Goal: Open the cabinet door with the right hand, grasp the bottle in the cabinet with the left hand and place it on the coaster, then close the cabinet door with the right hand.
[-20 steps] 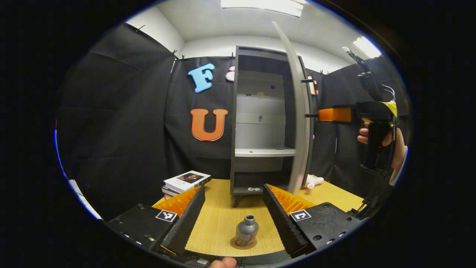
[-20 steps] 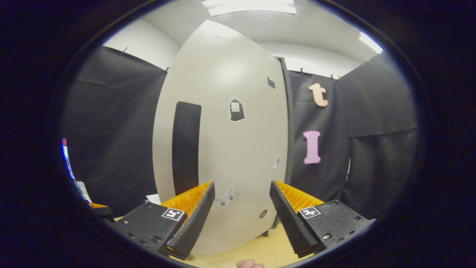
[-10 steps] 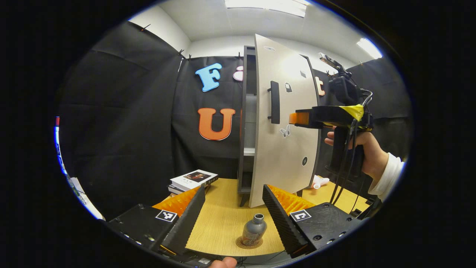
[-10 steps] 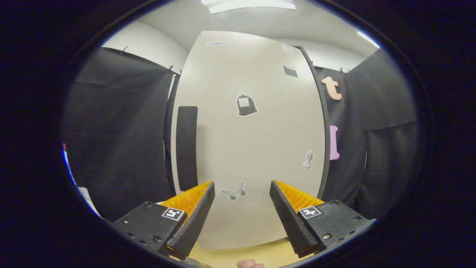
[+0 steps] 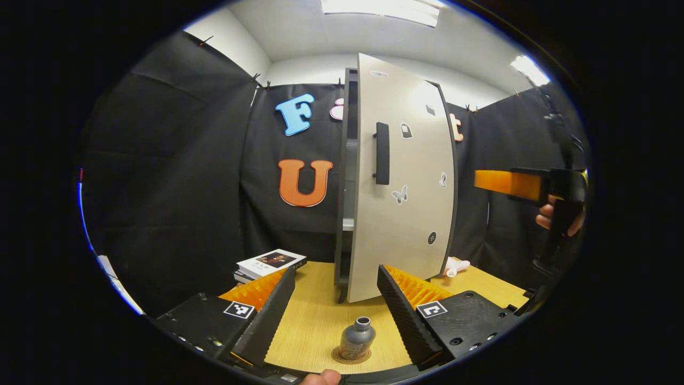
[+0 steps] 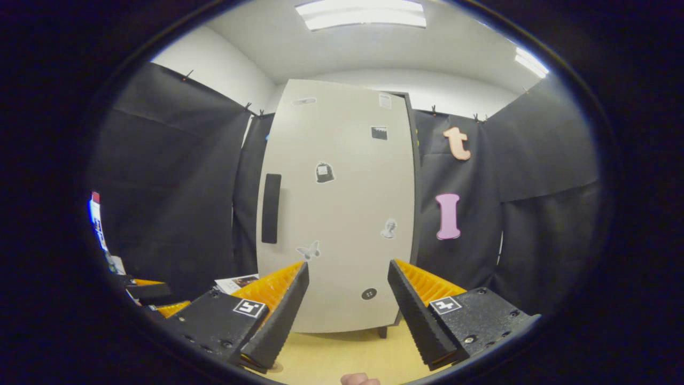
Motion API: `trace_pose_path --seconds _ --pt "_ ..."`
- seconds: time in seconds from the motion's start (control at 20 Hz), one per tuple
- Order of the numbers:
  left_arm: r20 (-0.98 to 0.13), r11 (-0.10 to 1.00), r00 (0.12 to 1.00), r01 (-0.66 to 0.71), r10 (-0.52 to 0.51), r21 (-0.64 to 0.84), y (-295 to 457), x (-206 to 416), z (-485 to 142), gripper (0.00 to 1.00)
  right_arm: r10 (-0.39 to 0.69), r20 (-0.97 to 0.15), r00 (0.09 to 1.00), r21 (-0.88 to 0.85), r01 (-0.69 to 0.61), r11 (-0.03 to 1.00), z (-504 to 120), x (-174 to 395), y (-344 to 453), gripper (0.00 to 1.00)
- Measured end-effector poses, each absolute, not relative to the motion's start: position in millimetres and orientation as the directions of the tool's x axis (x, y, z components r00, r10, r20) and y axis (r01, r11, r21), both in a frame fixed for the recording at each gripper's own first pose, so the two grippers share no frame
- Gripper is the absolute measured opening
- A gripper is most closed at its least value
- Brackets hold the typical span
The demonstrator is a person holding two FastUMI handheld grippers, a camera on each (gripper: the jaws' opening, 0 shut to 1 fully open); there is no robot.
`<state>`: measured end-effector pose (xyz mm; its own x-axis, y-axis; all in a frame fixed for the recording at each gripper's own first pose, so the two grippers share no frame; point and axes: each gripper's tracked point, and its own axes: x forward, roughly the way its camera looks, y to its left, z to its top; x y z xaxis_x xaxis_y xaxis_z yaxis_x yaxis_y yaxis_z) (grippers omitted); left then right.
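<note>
In the left gripper view, the left gripper [image 5: 335,305] is held with its fingers apart and nothing between them, and just beyond it the bottle [image 5: 356,338] is seen standing upright on the coaster [image 5: 350,357] on the table [image 5: 315,315]. Farther back, the cabinet door [image 5: 402,176] is nearly shut, a narrow gap being left on its handle [image 5: 381,153] side. The right gripper [image 6: 347,305] is likewise spread and empty, set apart from the door. The closing is judged best finished by a flat, gentle push near the handle edge, so that the cabinet [image 5: 342,176] is not rocked.
</note>
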<state>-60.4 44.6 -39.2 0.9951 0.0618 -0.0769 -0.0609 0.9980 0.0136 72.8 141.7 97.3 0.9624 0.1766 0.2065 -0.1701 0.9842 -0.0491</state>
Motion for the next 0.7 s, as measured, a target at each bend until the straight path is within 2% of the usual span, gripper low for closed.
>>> trace_pose_path --seconds 0.25,0.45,0.7 --pt "-0.053 1.0 0.998 -0.025 0.026 0.015 22.5 -54.5 -36.1 0.94 0.061 0.222 0.973 -0.045 -0.052 0.998 71.3 31.3 100.8 0.96" --pt "-0.03 1.0 1.0 0.009 -0.008 0.024 5.2 -52.8 -32.4 0.94 0.023 0.208 0.978 -0.007 -0.022 1.0 40.5 19.6 95.5 0.97" --pt "-0.033 1.0 0.999 0.026 -0.026 0.013 -6.2 -55.1 -36.7 0.94 0.009 0.114 0.993 0.034 -0.013 0.999 -1.3 24.8 85.6 0.97"
